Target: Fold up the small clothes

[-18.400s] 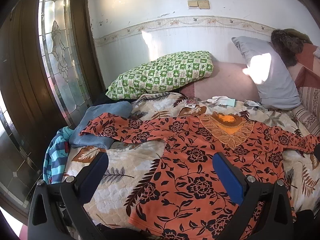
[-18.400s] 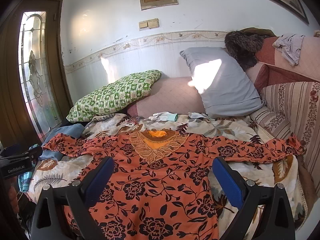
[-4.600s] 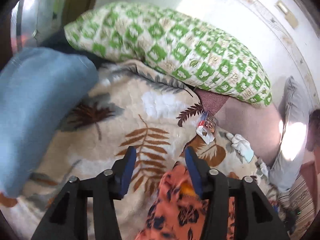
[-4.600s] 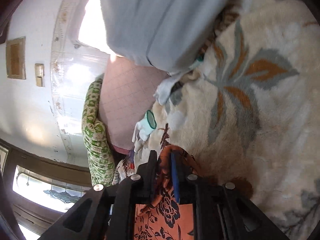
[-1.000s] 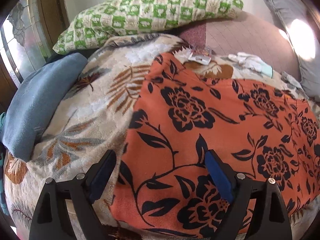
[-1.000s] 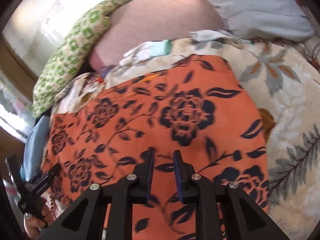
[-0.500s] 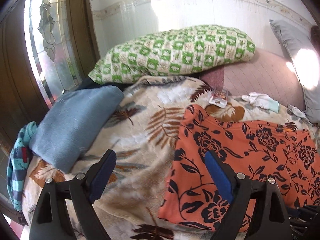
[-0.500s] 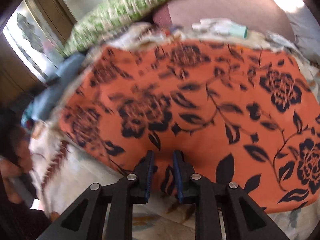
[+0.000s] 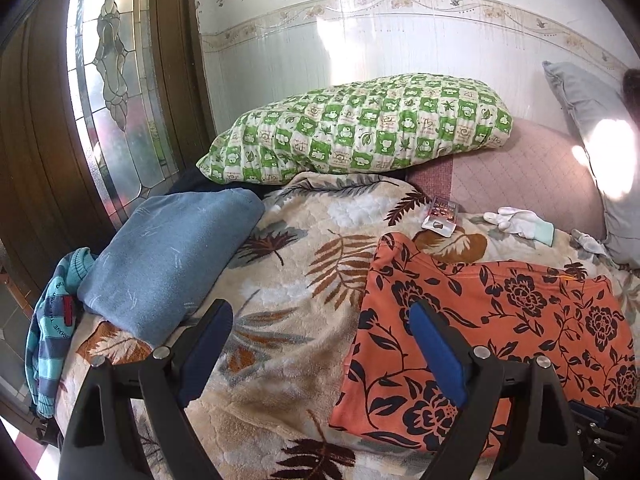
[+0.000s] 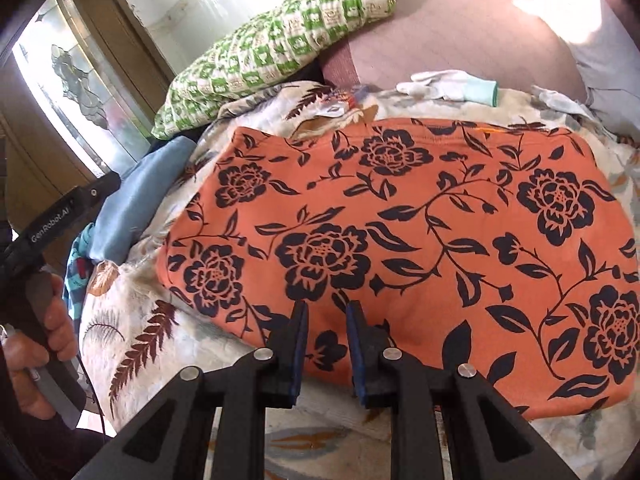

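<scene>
Leaf blanket [image 9: 280,280], folded shirt [image 10: 400,232], left claw [image 9: 320,344] wide

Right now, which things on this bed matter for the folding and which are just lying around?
Job: orange floral garment, folded; right gripper at its near edge; left gripper open.

Lying about: blue cloth, striped garment, green pillow, white glove, small packet.

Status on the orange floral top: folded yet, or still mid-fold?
Looks mostly done: the orange floral top lies as a compact folded rectangle on the leaf-print blanket, no sleeves showing. In hand: nothing clearly gripped; left gripper is open off its edge, right gripper nearly closed at the near edge. Left: possibly another fold or stacking beside the blue garment.
</scene>
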Available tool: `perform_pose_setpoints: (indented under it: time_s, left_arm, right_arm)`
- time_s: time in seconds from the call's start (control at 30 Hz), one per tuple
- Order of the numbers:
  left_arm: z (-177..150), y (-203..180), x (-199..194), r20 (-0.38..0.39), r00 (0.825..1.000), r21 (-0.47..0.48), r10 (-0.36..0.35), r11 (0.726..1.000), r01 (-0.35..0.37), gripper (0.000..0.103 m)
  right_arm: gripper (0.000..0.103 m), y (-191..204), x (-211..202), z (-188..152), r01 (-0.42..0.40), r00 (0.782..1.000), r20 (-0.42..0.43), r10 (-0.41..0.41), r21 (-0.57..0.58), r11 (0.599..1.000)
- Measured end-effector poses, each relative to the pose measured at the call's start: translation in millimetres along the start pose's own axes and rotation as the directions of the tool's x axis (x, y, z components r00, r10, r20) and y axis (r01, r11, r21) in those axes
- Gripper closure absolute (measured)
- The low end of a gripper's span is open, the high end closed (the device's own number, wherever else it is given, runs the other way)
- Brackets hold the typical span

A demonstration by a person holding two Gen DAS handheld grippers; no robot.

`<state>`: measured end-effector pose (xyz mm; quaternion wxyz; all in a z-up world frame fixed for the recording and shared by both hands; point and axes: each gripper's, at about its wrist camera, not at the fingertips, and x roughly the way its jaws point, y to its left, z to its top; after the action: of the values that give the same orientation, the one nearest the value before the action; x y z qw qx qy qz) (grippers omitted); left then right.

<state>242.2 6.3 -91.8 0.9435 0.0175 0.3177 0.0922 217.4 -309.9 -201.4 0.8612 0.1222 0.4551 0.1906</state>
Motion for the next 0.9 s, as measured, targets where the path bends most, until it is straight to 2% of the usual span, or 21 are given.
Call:
perform_pose_setpoints:
  time_s: [0.13, 0.17, 0.23, 0.27, 0.33, 0.4, 0.47, 0.53, 0.7, 0.8, 0.9]
  left_arm:
    - [-1.3, -1.4, 0.0, -0.003, 1.000, 0.003, 0.002, 1.000, -0.002, 0.013]
    - [-1.4, -0.8, 1.8, -0.016, 1.000, 0.002, 0.000, 1.000, 0.000, 0.013]
    - [-4.7, 2.7, 14.9, -0.093, 0.995, -0.019, -0.018, 1.000, 0.016, 0.013]
    - [-7.7, 8.1, 26.4, -0.156, 0.987, -0.050, -0.036, 0.998, 0.028, 0.013]
    - [-14.3, 23.6, 46.8, -0.265, 0.962, -0.131, -0.063, 0.991, 0.028, 0.013]
    - [-22.6, 42.5, 61.8, -0.333, 0.939, -0.219, -0.089, 0.976, 0.015, 0.013]
    - [-27.9, 56.9, 66.7, -0.355, 0.930, -0.270, -0.094, 0.963, -0.006, 0.013]
    - [-33.4, 65.2, 68.3, -0.380, 0.916, -0.307, -0.127, 0.952, 0.005, 0.013]
    - [-66.4, 61.7, 69.4, -0.465, 0.839, -0.431, -0.281, 0.900, 0.062, 0.013]
    - [-75.5, 48.2, 69.7, -0.475, 0.815, -0.467, -0.330, 0.880, 0.084, 0.013]
    - [-82.7, 31.9, 74.4, -0.491, 0.775, -0.510, -0.398, 0.853, 0.115, 0.013]
  right_arm:
    - [0.080, -2.0, 4.0, -1.3, 0.018, 1.000, -0.025, -0.018, 0.006, 1.000]
    - [0.080, -4.6, 6.7, -3.4, 0.034, 0.998, -0.046, -0.033, 0.012, 0.999]
    - [0.081, -13.6, 23.7, -9.3, 0.081, 0.987, -0.139, -0.076, 0.033, 0.996]
    - [0.080, -18.3, 31.0, -13.0, 0.080, 0.984, -0.166, -0.072, 0.048, 0.996]
    - [0.081, -22.4, 28.0, -11.9, 0.051, 0.987, -0.153, -0.040, 0.069, 0.996]
    - [0.081, -23.5, 17.1, -7.2, 0.021, 0.992, -0.127, -0.010, 0.087, 0.996]
    - [0.081, -25.1, 3.4, -3.1, -0.006, 0.997, -0.077, 0.014, 0.097, 0.995]
    - [0.081, -27.2, -9.2, 1.3, -0.025, 0.999, -0.035, 0.029, 0.102, 0.994]
    - [0.081, -40.7, -28.6, 6.2, -0.039, 0.999, 0.034, 0.034, 0.163, 0.986]
    - [0.081, -48.8, -35.0, 7.1, -0.034, 0.998, 0.055, 0.024, 0.180, 0.983]
    - [0.081, -51.6, -34.5, 8.4, -0.039, 0.998, 0.056, 0.029, 0.190, 0.981]
